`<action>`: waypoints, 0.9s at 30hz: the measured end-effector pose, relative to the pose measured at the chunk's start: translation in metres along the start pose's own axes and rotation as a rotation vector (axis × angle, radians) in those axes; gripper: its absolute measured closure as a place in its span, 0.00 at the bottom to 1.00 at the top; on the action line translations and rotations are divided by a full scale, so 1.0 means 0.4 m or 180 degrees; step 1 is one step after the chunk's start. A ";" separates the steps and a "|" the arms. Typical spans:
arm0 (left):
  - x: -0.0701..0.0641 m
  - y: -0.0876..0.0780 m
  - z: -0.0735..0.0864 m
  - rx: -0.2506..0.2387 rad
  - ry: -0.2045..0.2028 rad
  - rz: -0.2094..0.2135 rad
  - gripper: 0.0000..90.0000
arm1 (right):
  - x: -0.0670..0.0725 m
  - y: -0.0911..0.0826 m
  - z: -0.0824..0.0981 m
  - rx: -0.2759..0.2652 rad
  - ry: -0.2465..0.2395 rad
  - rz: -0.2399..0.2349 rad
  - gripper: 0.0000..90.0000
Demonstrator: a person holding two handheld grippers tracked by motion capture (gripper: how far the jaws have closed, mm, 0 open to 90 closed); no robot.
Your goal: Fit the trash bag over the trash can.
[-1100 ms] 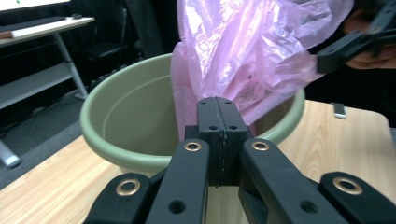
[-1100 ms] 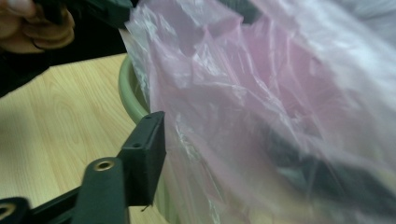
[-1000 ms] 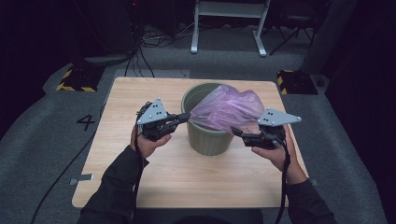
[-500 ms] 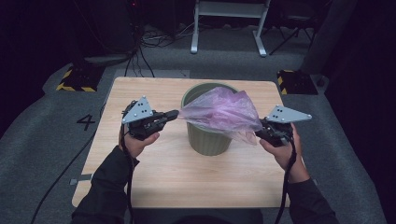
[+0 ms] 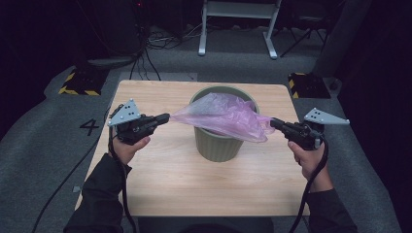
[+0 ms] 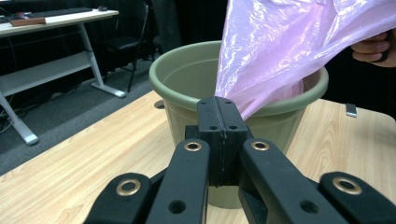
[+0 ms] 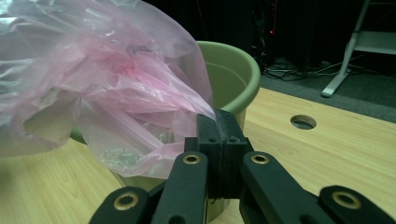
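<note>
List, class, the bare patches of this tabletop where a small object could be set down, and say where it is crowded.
Free: the near strip of the wooden table between the green bin and the person's edge, and the far corners beside the bin. Crowded: the middle band, where the left gripper and right gripper stretch the pink bag across the bin.

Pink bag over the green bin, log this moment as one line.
left gripper: shut on pink bag | right gripper: shut on pink bag | bag: stretched between grippers above green bin | bin: upright on table
</note>
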State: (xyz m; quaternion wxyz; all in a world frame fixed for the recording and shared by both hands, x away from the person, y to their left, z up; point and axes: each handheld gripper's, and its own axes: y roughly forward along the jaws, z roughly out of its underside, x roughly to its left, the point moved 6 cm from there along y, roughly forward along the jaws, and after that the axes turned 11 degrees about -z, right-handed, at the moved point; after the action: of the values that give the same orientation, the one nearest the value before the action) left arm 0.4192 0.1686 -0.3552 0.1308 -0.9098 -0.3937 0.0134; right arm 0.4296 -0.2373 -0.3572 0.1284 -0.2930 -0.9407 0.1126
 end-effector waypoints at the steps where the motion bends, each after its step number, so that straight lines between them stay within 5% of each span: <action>1: -0.004 0.001 0.003 0.0022 0.0044 -0.0013 1.00 | 0.000 0.002 0.004 0.0010 -0.0013 0.0012 1.00; 2: -0.009 0.002 0.005 0.0028 0.0113 -0.0058 1.00 | 0.004 0.004 0.007 0.0047 -0.0091 0.0054 1.00; 7: -0.065 0.000 -0.016 0.0020 0.0162 -0.0061 0.33 | 0.041 0.016 0.006 0.0154 -0.0361 0.0070 1.00; 11: -0.115 0.001 -0.044 -0.0043 0.0284 -0.0050 0.22 | 0.057 0.027 -0.001 0.0208 -0.0443 0.0043 0.93; 15: -0.130 -0.002 -0.056 -0.0136 0.0257 -0.0157 0.23 | 0.064 0.027 0.000 0.0214 -0.0479 0.0028 0.91; 16: -0.127 -0.002 -0.056 -0.0140 0.0235 -0.0183 0.24 | 0.068 0.027 0.001 0.0229 -0.0522 0.0012 0.80; 17: -0.121 0.000 -0.053 -0.0111 0.0235 -0.0223 0.24 | 0.068 0.027 0.001 0.0229 -0.0522 0.0012 0.80; 18: -0.108 0.005 -0.046 -0.0093 0.0193 -0.0306 0.32 | 0.070 0.025 -0.001 0.0266 -0.0570 0.0053 0.59; 19: -0.108 0.005 -0.046 -0.0093 0.0193 -0.0306 0.38 | 0.070 0.025 -0.001 0.0266 -0.0570 0.0053 0.59; 21: -0.099 0.006 -0.042 -0.0098 0.0098 -0.0292 0.41 | 0.082 0.017 -0.003 0.0234 -0.0637 0.0015 0.44; 25: -0.100 0.002 -0.040 -0.0137 0.0153 -0.0291 0.59 | 0.120 -0.004 0.007 0.0239 -0.0807 -0.0108 0.38; 26: -0.103 -0.001 -0.040 -0.0148 0.0204 -0.0266 0.77 | 0.138 -0.009 0.013 0.0229 -0.0835 -0.0197 0.38; 27: -0.107 -0.005 -0.040 -0.0163 0.0235 -0.0229 0.77 | 0.138 -0.009 0.013 0.0229 -0.0835 -0.0197 0.38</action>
State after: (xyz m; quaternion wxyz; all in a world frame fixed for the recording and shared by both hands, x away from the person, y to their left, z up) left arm 0.3903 0.1352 -0.3425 0.1222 -0.8980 -0.4213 -0.0349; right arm 0.3823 -0.2092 -0.3515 0.0181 -0.2418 -0.9534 0.1796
